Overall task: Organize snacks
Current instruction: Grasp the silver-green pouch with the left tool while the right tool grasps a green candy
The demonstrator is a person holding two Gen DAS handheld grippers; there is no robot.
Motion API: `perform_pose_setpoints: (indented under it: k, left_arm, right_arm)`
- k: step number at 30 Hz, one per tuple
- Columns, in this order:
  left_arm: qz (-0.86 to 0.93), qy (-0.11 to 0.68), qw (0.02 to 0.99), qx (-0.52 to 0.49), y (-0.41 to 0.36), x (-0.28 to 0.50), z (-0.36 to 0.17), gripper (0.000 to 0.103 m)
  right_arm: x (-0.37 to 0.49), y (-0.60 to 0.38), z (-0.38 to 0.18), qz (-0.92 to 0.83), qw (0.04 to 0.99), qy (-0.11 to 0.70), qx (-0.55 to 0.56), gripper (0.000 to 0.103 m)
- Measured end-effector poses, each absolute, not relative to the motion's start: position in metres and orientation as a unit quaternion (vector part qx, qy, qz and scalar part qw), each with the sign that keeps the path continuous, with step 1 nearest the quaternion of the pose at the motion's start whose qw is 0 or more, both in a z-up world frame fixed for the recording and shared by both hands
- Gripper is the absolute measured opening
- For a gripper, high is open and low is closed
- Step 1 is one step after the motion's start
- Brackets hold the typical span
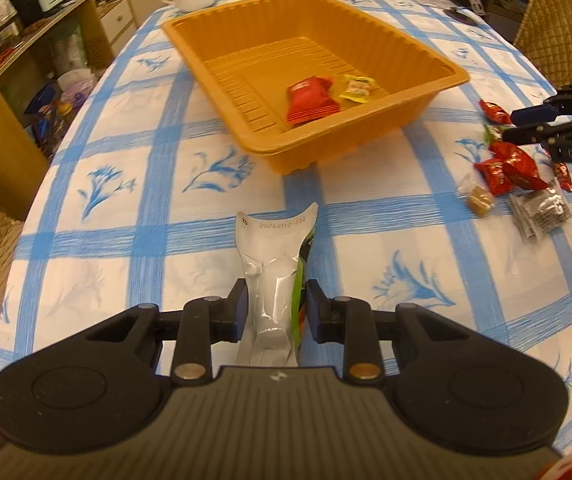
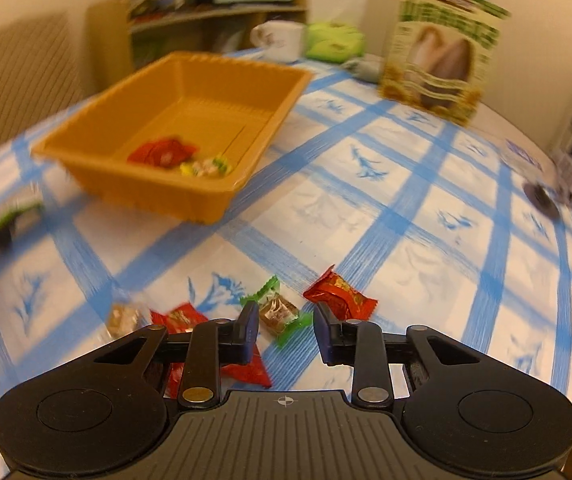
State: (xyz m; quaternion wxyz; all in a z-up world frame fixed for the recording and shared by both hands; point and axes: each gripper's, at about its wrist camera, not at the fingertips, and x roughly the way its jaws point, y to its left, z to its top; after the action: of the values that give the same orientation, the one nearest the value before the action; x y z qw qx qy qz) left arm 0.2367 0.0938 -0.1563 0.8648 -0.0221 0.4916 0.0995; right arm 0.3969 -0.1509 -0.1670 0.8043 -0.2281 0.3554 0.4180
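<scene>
1. The left tongs (image 1: 274, 307) are clamped on a silver-backed packet (image 1: 271, 272) with a green printed face. It is pinched across its narrow width, so its flat sealed end sticks out forward, clear of the tabletop (image 1: 125, 200), probably ready for carrying to the tray.
2. The orange tray (image 1: 370, 128) is thin moulded plastic with ribbed walls and a grooved floor. It sits toward the far edge of the tabletop, well ahead of the packet. Inside, near the tray's right corner, lie a red wrapper (image 1: 310, 98) and a yellow wrapper (image 1: 358, 88), side by side.
3. The right tongs (image 2: 283, 322) are open and hold nothing. They hover low over a loose pile of sweets near the right edge, seemingly lining up on a green-edged sweet (image 2: 277, 312) with a clear crinkly wrap.
4. Just beside it lie a shiny red foil sweet (image 2: 340, 294), more red ones (image 1: 514, 168), a small brown cube (image 1: 480, 199) and a grey sachet (image 1: 542, 212).
5. The tabletop wears a glossy blue-checked cloth with flower prints.
</scene>
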Motion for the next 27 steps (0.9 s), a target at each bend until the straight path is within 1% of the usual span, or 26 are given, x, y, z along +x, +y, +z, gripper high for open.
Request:
perform_pose_setpoints:
  k: [3, 8, 12, 13, 16, 22, 27]
  left_arm:
    - [0.108, 0.493, 0.863, -0.027, 0.100, 0.234, -0.157, 0.027]
    - [0.116, 0.495, 0.861, -0.035, 0.106, 0.231, -0.158, 0.027]
    - [0.122, 0.495, 0.860, -0.038, 0.109, 0.230, -0.158, 0.027]
    - [0.123, 0.495, 0.859, -0.039, 0.110, 0.230, -0.158, 0.027]
    - [0.126, 0.494, 0.859, -0.041, 0.111, 0.229, -0.158, 0.027]
    - [0.130, 0.491, 0.861, -0.043, 0.112, 0.227, -0.156, 0.027]
    - [0.137, 0.485, 0.863, -0.042, 0.113, 0.223, -0.150, 0.027]
  right_arm:
    - [0.398, -0.142, -0.177, 0.432, 0.787, 0.342, -0.277, 0.032]
    - [0.403, -0.131, -0.186, 0.447, 0.772, 0.337, -0.301, 0.032]
    - [0.413, -0.124, -0.187, 0.444, 0.773, 0.355, -0.281, 0.031]
    - [0.413, -0.123, -0.184, 0.444, 0.773, 0.360, -0.275, 0.028]
    - [0.414, -0.122, -0.183, 0.438, 0.777, 0.370, -0.258, 0.026]
    - [0.412, -0.123, -0.182, 0.422, 0.788, 0.379, -0.238, 0.022]
    - [0.410, -0.123, -0.179, 0.412, 0.798, 0.380, -0.221, 0.021]
